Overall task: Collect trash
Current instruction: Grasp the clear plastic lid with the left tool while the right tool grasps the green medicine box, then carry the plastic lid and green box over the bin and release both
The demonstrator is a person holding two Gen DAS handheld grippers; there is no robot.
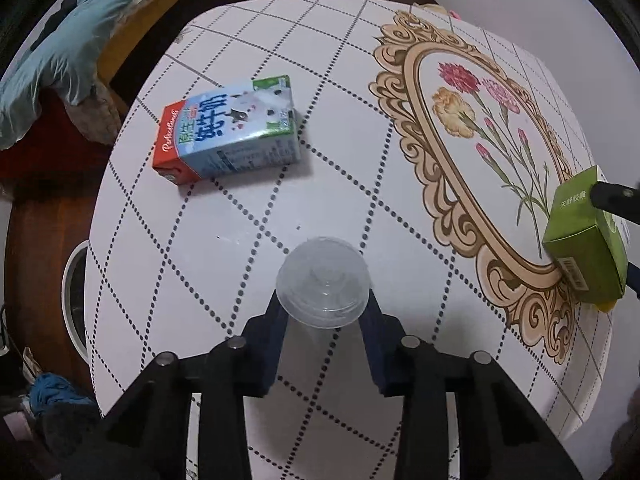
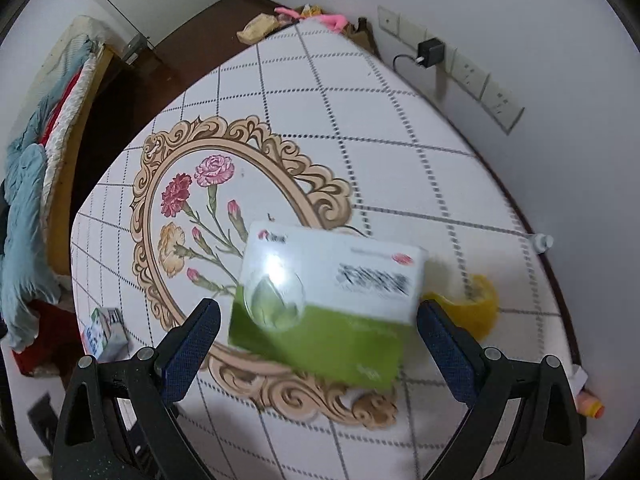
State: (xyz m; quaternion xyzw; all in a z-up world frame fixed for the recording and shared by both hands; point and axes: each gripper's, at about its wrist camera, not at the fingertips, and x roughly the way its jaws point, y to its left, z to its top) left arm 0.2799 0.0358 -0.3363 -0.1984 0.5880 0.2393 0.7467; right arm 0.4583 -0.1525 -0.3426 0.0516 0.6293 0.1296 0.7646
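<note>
My left gripper (image 1: 322, 312) is shut on a clear plastic cup (image 1: 322, 282) and holds it over the table. A blue and orange milk carton (image 1: 230, 132) lies on its side on the table beyond it; it also shows in the right wrist view (image 2: 104, 332). A green and white box (image 2: 326, 304) sits between the wide-open fingers of my right gripper (image 2: 318, 340); the fingers stand apart from its sides. The same box (image 1: 584, 240) shows at the right edge of the left wrist view. A yellow object (image 2: 476, 308) lies just behind the box.
The table (image 1: 224, 264) has a white checked cloth with a flower medallion (image 2: 208, 216). A wall with sockets and a charger (image 2: 430, 54) runs along its right side. A small white bottle (image 2: 542, 242) stands at the table's right edge. A bed with blue bedding (image 2: 24, 208) is at left.
</note>
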